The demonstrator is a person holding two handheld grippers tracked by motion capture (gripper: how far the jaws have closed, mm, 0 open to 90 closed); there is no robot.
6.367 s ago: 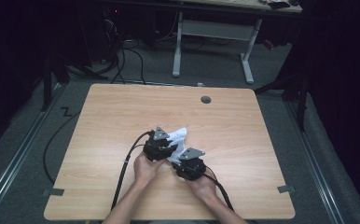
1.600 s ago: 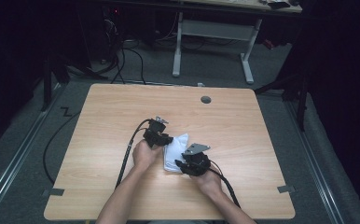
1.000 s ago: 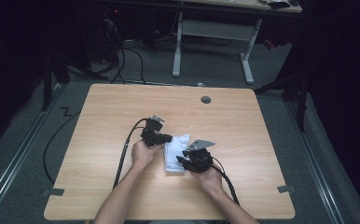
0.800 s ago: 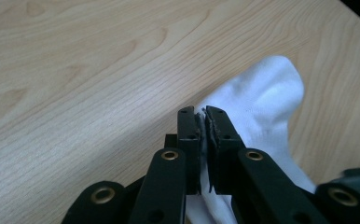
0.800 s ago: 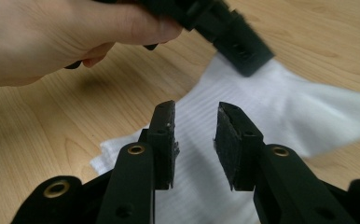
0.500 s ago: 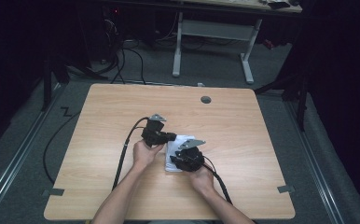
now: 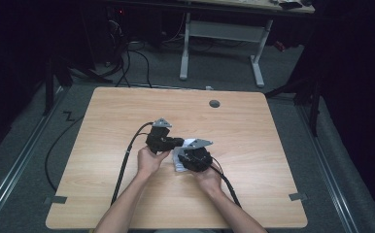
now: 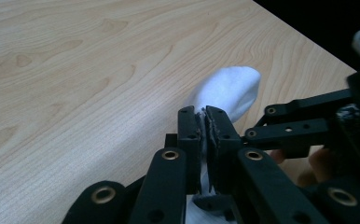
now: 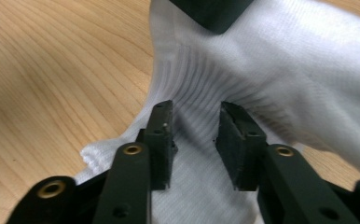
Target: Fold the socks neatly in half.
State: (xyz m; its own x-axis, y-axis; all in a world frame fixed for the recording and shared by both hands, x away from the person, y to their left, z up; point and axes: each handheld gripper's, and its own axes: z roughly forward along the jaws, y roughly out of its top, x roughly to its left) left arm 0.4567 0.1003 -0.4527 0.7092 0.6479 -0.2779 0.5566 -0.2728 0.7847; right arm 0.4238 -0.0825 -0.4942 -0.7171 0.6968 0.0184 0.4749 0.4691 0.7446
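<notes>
A white sock (image 8: pixel 229 91) lies near the middle of the wooden desk (image 7: pixel 103 121). The left hand-held gripper (image 8: pixel 205 126) is clamped on its fabric. At its 3 o'clock, the right hand-held gripper (image 9: pixel 194 135) stands partly open, jaws straddling the ribbed cuff.

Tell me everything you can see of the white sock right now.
The white sock is a ribbed knit, soft and rumpled, lying on the wooden table near the middle, between the two hands. The left hand-held gripper is shut on a thin fold of it, and its rounded end sticks out past the jaws just above the tabletop. The right hand-held gripper has its jaws open astride the ribbed part, not yet closed on it. From the high view, the grippers cover most of the sock.
</notes>
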